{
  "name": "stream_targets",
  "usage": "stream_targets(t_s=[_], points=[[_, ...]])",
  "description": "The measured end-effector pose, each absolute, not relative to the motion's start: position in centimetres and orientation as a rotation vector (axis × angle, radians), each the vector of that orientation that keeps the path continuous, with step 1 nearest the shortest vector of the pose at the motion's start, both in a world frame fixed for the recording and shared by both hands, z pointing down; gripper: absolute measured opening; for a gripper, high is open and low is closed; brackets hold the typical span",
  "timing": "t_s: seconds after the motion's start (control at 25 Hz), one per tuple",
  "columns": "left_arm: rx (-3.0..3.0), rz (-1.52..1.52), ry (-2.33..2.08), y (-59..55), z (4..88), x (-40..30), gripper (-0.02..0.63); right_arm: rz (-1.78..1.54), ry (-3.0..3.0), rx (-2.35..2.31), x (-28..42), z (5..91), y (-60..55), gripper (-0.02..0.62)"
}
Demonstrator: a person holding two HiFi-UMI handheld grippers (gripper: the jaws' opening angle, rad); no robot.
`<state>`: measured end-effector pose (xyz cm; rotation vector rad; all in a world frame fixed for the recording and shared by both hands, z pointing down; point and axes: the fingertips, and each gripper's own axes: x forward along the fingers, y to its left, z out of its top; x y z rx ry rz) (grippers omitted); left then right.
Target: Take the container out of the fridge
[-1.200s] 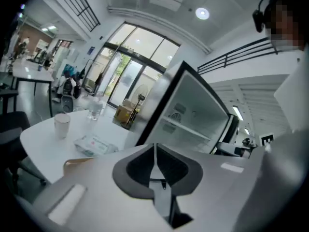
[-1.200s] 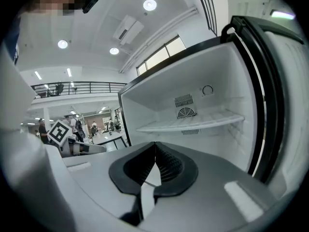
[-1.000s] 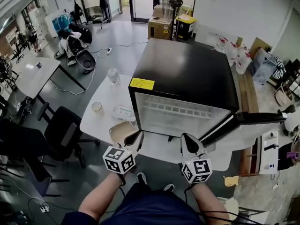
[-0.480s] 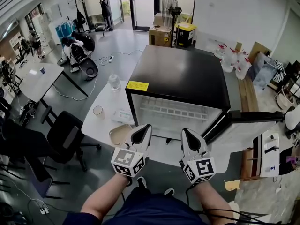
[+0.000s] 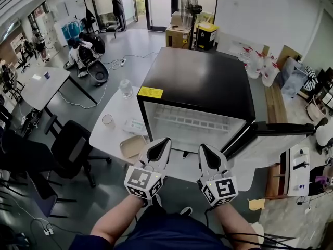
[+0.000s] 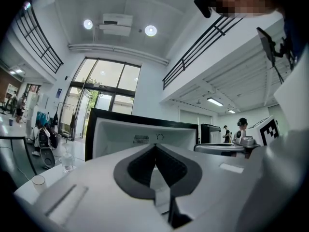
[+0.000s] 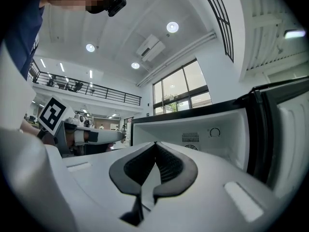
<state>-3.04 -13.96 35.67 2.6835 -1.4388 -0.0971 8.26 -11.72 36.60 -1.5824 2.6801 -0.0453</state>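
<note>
A black mini fridge [image 5: 200, 85] stands on a white table [image 5: 112, 134] with its door [image 5: 283, 130] swung open to the right. Its white inside [image 6: 145, 128] shows a wire shelf [image 5: 195, 121]; no container shows inside from these views. A shallow beige container [image 5: 131, 146] lies on the table just left of the fridge front. My left gripper [image 5: 164, 141] is shut and empty, level, in front of the fridge opening and beside the beige container. My right gripper [image 5: 202, 148] is shut and empty next to it, also facing the opening [image 7: 193, 129].
On the table left of the fridge stand a clear cup [image 5: 107, 120], a water bottle [image 5: 125, 87] and a flat white packet [image 5: 136, 126]. A black office chair [image 5: 73, 145] is at the table's left. Boxes and a fan [image 5: 188, 7] stand behind the fridge.
Both grippers have risen in front of the fridge opening. The left one has moved right, away from the beige container's near edge, and rolled a little. Both stayed shut.
</note>
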Motion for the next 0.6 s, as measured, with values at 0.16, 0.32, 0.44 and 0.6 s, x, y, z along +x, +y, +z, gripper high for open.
stream_targets(t_s=[0.16, 0.32, 0.44, 0.6], points=[[2.663, -0.101, -1.429, -14.4, 36.1, -3.3, 0.003, -0.068, 2.651, -1.603, 8.5, 37.1, -12.3, 0.006], [2.651, -0.09, -1.42, -14.7, 36.9, -3.7, 0.003, -0.089, 2.651, -1.617, 8.2, 37.5, -12.7, 0.006], [2.644, -0.093, -1.405, -15.2, 37.1, -4.1, 0.003, -0.104, 2.653, -1.623, 7.9, 38.0, -13.2, 0.006], [2.641, -0.096, -1.387, -15.8, 37.4, -4.2, 0.003, -0.118, 2.65, -1.634, 7.7, 38.4, -13.6, 0.006]])
